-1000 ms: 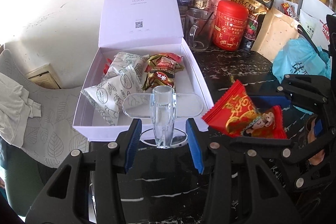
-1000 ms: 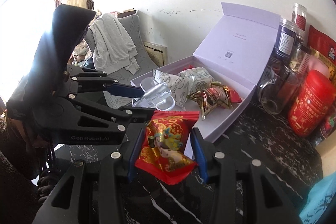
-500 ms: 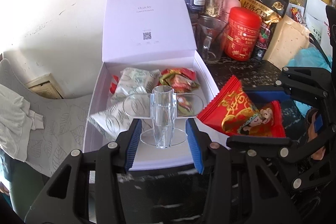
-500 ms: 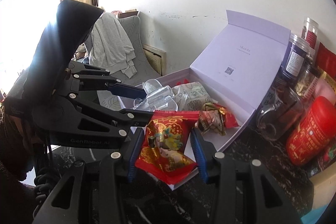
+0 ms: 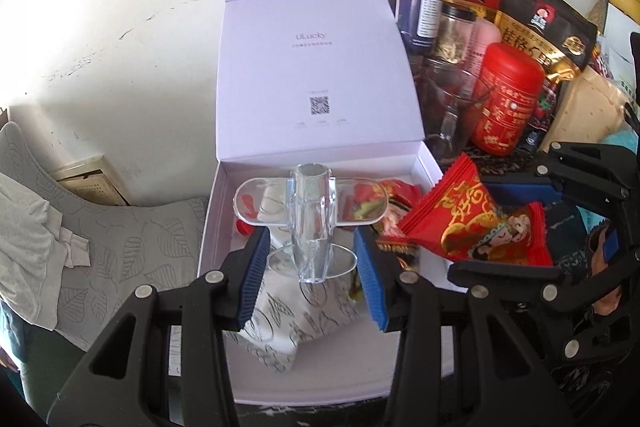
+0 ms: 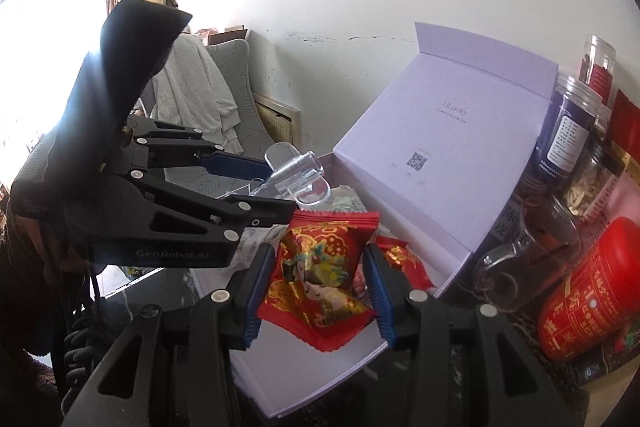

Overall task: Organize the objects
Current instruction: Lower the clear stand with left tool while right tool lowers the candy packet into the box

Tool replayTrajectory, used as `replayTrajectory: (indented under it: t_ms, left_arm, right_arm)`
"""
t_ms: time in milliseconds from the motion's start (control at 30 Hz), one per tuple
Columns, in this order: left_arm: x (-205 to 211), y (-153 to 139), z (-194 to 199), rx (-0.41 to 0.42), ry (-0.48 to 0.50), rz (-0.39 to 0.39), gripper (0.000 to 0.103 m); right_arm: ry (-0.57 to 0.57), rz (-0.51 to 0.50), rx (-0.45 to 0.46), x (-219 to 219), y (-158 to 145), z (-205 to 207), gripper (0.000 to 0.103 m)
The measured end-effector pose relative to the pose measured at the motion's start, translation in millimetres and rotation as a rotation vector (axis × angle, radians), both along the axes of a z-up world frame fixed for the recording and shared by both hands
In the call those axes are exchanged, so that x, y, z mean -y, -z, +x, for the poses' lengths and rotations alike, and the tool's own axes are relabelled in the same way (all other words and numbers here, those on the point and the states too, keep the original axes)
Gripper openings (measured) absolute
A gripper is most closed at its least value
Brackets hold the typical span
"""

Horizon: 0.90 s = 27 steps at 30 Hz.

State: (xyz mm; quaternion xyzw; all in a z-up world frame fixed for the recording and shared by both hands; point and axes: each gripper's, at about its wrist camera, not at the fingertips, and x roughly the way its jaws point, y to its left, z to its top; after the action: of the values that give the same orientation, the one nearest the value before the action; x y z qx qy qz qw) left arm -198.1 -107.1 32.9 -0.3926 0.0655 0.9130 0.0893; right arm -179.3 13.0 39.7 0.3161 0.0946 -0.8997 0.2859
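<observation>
My left gripper (image 5: 310, 269) is shut on a clear plastic airplane-shaped piece (image 5: 311, 223) and holds it above the open white gift box (image 5: 208, 223). My right gripper (image 6: 320, 287) is shut on a red snack packet (image 6: 320, 275) over the box's right front part; the packet also shows in the left wrist view (image 5: 476, 223). The box holds white patterned packets (image 5: 288, 323) and red candy packets (image 5: 394, 195). Its lid (image 5: 312, 67) stands open against the wall. The left gripper also shows in the right wrist view (image 6: 272, 183).
Right of the box stand a glass mug (image 5: 452, 111), a red tin (image 5: 506, 99), several jars (image 5: 420, 7) and snack bags (image 5: 540, 23) on the dark marble counter (image 6: 560, 379). A grey chair with cloth (image 5: 48, 227) is at the left.
Both grippers have moved forward and over the box with their objects still held. The box now sits closer and lower in both views.
</observation>
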Motion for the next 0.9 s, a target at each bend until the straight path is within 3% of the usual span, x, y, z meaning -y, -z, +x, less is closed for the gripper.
replayTrajectory:
  t_ms: [267,500,900]
  left_arm:
    - [6,14,-33,0.022,-0.041,-0.006,0.042]
    - [4,25,-54,0.044,-0.022,-0.010,0.042]
    - [-2,59,-84,0.140,-0.009,-0.023,0.042]
  right_arm:
    - [0.040,-0.031,0.021,-8,10,-42,0.046]
    - [0.023,-0.079,0.061,-10,23,-77,0.046]
    - [0.008,-0.072,0.127,-14,53,-101,0.046]
